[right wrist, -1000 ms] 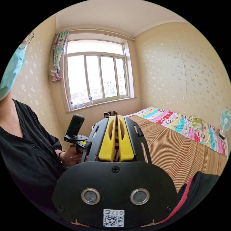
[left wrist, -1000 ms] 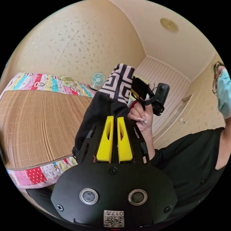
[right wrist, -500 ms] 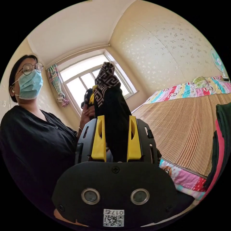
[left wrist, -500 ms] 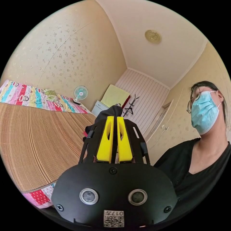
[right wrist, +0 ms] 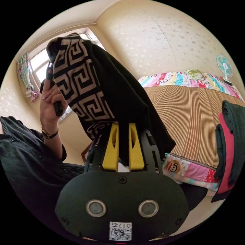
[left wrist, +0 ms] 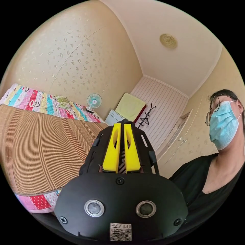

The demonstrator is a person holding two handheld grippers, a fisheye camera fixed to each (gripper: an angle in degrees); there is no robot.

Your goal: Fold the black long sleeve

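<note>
Left tongs (left wrist: 122, 127) pinching patterned cloth, mostly hidden; right tongs (right wrist: 122, 127) pinching black long-sleeve garment with tan key-pattern band (right wrist: 102, 84) above striped bamboo-mat bed (right wrist: 188, 122)

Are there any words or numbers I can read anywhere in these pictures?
Sticker on the left gripper: a square code and tiny marks, too small to read.
Sticker on the right gripper: the same, too small to read.
Bed sheet: cartoon pictures, no readable words.
</note>
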